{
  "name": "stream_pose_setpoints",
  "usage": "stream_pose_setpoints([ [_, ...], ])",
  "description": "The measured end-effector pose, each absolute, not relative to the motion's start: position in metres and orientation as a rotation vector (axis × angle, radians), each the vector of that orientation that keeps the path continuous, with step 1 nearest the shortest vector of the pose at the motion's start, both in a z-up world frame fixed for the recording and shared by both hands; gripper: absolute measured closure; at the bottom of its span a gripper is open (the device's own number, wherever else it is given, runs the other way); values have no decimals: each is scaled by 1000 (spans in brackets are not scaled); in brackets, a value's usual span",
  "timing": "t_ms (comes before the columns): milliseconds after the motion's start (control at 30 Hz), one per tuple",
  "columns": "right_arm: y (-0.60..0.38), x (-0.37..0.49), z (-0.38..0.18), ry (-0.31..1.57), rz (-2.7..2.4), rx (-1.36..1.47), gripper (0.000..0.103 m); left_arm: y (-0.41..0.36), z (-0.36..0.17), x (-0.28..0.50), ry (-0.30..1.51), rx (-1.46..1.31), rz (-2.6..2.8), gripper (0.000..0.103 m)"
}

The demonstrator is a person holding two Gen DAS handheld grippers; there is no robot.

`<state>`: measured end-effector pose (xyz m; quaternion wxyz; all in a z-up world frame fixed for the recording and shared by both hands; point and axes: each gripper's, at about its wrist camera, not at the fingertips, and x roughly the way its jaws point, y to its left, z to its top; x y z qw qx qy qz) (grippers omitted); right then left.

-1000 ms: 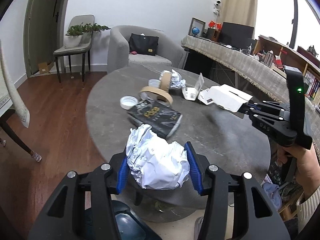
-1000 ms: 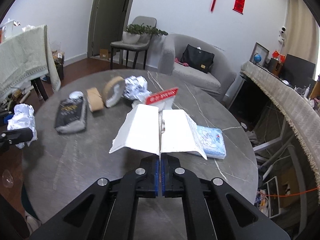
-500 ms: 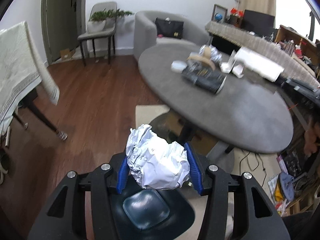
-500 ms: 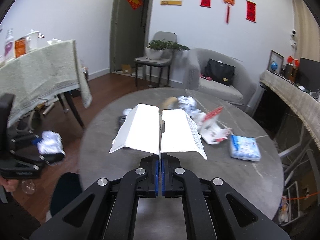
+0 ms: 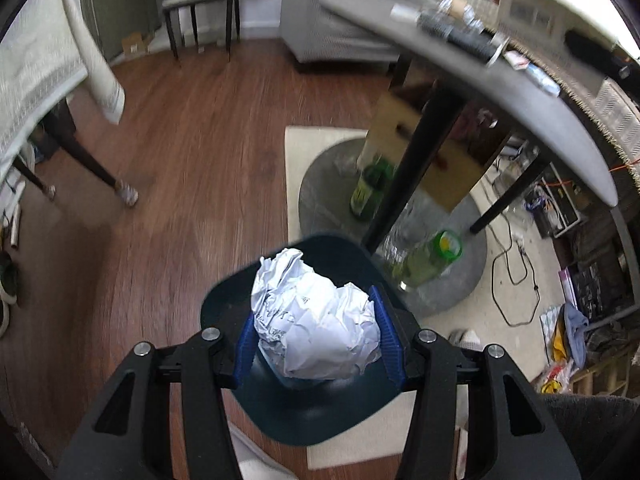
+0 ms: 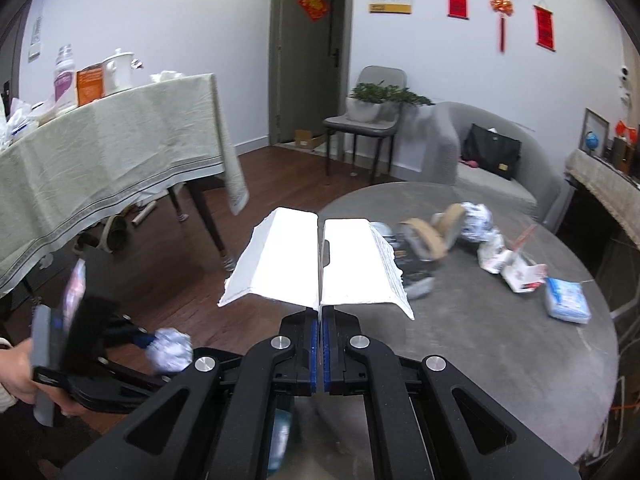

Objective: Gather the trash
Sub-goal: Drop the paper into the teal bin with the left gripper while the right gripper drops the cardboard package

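Left gripper (image 5: pixel 316 332): I am holding it angled downward; its blue pads (image 5: pixel 245 342) are pressing both sides of a crumpled paper ball (image 5: pixel 314 320), so it is gripping at a middling width.
Paper ball: I am seeing it hanging directly above the dark bin (image 5: pixel 308 408); the bin is standing on the floor just beside the base of the round table (image 5: pixel 520 92).
Right gripper (image 6: pixel 320 360): I am keeping its jaws squeezed almost together; they are pinching the fold of a white folded carton (image 6: pixel 316 264), which is sticking out ahead over the near edge of the round table (image 6: pixel 500 340).
Left gripper from the right camera: it (image 6: pixel 152 342) is sitting low, off the table's left side; the paper ball (image 6: pixel 170 350) is showing between its fingers; a hand (image 6: pixel 16 376) is gripping its handle.
Remaining trash: tape rolls (image 6: pixel 424 236), another crumpled ball (image 6: pixel 476 220), a torn packet (image 6: pixel 516 268) and a blue tissue pack (image 6: pixel 568 300) are lying on the table beyond the carton.
Under the table: green bottles (image 5: pixel 370 188) are standing near the table's base; I cannot tell their contents.
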<state>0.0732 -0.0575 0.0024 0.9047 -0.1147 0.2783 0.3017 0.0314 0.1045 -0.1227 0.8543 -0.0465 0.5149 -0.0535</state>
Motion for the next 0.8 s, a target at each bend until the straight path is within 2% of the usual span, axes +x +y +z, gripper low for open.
stream_pose_setpoints([
  [200, -25, 71, -8, 627, 679, -245, 101, 115, -155, 30, 1201, -102, -134, 47],
  [300, -6, 70, -14, 662, 709, -243, 101, 116, -164, 27, 1216, -80, -140, 37],
  [467, 20, 69, -32, 728, 715, -286, 101, 126, -167, 18, 1203, -58, -146, 29],
  [667, 47, 70, -59, 812, 707, -367, 101, 150, -153, 10, 1151, -75, -113, 28],
  [800, 60, 70, -77, 863, 696, -411, 101, 167, -138, 4, 1099, -98, -81, 31],
])
